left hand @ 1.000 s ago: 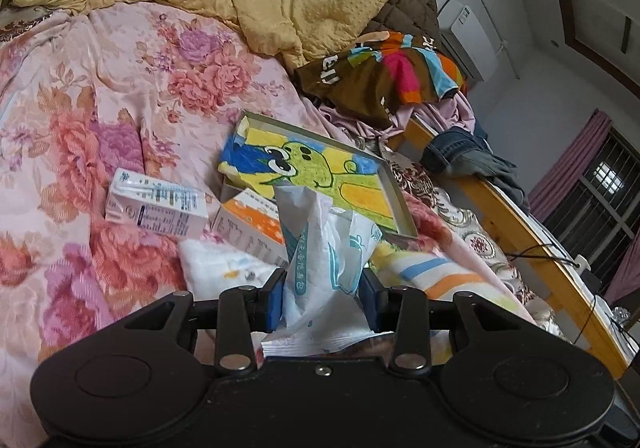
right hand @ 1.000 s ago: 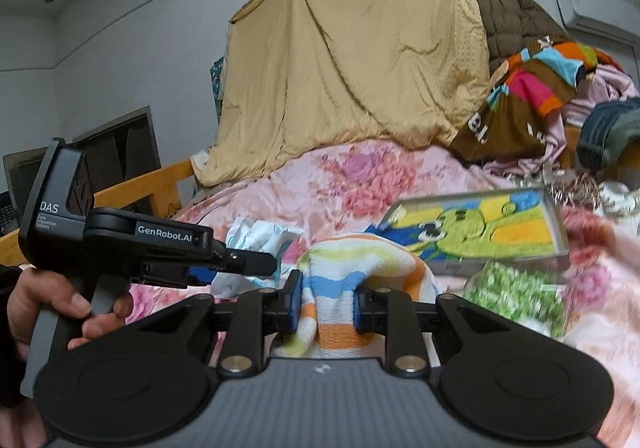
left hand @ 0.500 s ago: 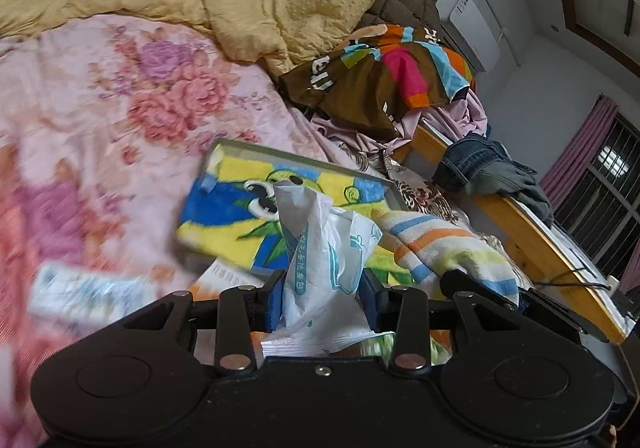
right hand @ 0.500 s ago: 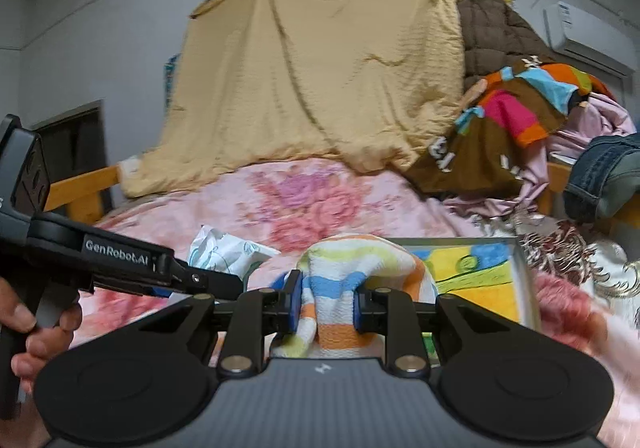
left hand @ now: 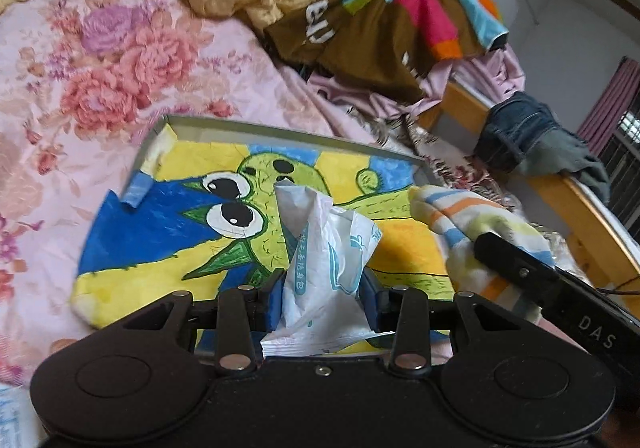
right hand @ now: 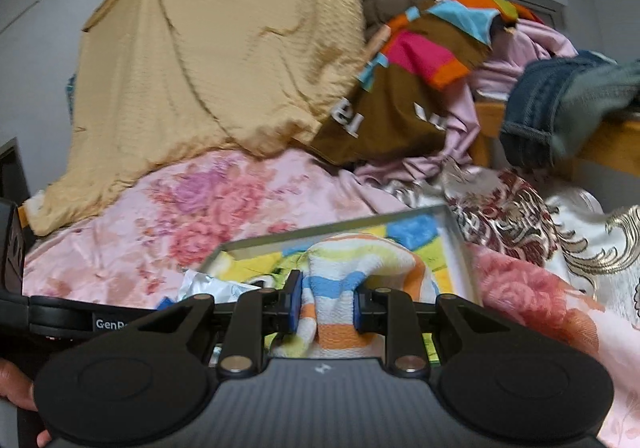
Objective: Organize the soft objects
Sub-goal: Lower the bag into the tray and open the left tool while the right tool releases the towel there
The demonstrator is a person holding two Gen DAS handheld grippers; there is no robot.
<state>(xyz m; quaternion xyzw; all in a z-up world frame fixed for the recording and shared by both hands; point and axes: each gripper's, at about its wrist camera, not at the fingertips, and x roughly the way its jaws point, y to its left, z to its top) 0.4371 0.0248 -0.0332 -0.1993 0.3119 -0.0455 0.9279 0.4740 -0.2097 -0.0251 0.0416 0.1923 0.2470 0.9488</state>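
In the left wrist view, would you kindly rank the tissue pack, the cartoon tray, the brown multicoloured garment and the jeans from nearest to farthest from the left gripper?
1. Tissue pack: clamped in the left gripper.
2. Cartoon tray: just beyond, beneath the pack.
3. Brown multicoloured garment: far side, centre-right.
4. Jeans: on the right rail; too close to the garment to rank firmly.

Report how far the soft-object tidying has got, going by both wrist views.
Done: nothing lies in the cartoon-lined tray yet. In hand: left gripper is shut on the white tissue pack, right gripper on the striped towel, both over the tray. Left: releasing both.
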